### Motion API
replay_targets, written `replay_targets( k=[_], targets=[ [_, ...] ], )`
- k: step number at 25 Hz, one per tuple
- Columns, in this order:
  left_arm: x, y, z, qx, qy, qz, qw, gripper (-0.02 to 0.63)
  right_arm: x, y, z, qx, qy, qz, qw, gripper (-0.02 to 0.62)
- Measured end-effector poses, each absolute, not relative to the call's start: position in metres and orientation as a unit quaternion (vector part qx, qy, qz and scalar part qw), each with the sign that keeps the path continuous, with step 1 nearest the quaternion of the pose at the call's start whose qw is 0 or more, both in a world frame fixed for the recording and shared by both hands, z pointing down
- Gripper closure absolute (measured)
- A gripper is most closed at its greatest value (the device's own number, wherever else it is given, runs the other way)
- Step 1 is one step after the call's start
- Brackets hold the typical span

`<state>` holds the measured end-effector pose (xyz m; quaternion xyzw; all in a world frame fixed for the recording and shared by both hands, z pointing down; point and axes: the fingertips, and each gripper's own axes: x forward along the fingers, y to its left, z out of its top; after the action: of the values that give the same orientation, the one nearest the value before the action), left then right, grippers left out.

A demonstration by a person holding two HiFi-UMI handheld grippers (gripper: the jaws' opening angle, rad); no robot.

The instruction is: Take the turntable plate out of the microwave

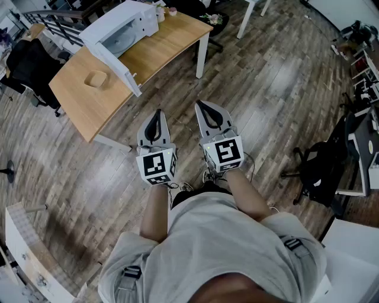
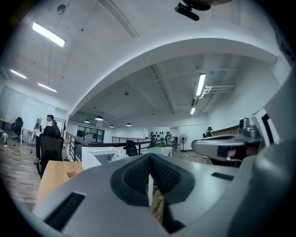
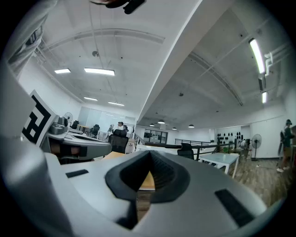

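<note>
The left tongs (image 1: 157, 115) and right tongs (image 1: 202, 108) are both pressed together on nothing, well apart from the boxy white microwave (image 1: 137, 16) on the pale wooden table (image 1: 163, 47). Its door (image 1: 113, 62) stands open — the round, glassy turntable plate (image 1: 121, 40) lies inside. Smooth glass would likely slip from ribbed pads or knock the frame.

A small wooden bowl (image 1: 95, 79) sits on the brown desk (image 1: 82, 108). A black chair (image 1: 25, 63) stands beside the desk.
</note>
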<state>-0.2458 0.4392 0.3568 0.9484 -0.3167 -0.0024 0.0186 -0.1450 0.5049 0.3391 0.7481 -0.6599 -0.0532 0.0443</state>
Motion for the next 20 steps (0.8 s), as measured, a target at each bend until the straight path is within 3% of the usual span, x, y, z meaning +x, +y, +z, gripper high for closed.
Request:
replay_targets(
  k=[12,16,20],
  targets=[
    [-0.248,0.439,0.375,0.955,-0.295,0.021,0.027,0.584,-0.161,0.497,0.354,0.739,-0.672,-0.040,0.018,0.589],
    [-0.234,0.426,0.381,0.957,-0.287,0.026,0.039,0.574,-0.153,0.480,0.359,0.735,-0.677,-0.031,0.017,0.538],
    [-0.213,0.403,0.389,0.956,-0.288,0.035,0.045,0.549,-0.133,0.456,0.366,0.733,-0.679,-0.026,0.012,0.537]
  ],
)
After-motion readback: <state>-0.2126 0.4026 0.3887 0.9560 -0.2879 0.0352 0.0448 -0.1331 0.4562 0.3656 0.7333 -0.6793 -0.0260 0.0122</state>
